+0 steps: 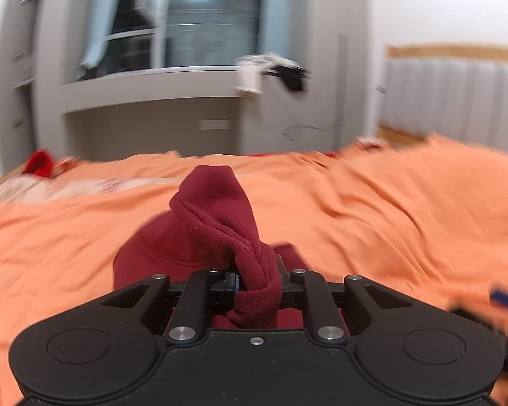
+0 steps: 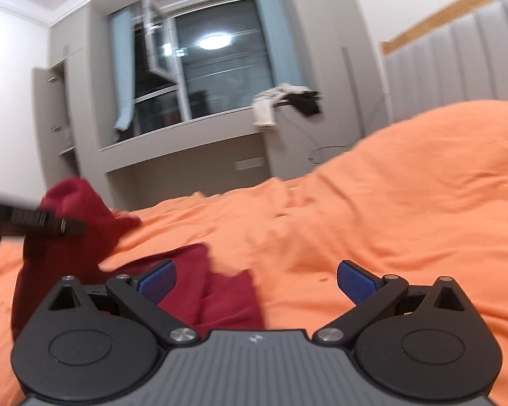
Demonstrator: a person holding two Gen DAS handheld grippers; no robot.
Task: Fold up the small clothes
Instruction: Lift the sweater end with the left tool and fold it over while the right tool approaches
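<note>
Left gripper [image 1: 257, 286] clenched on bunched edge of dark red garment [image 1: 216, 216], lifted off orange bedspread [image 1: 389, 209], probably to carry fold over; rest of garment lay near, left side; right gripper [image 2: 255, 280] released, nothing between jaws, hovering just beside cloth

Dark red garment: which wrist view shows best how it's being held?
Left wrist view. The left gripper is shut on a bunched fold of the dark red garment, close and centred. The right wrist view shows the garment partly lifted off the orange bedcover, the grip blurred at the edge.
</note>
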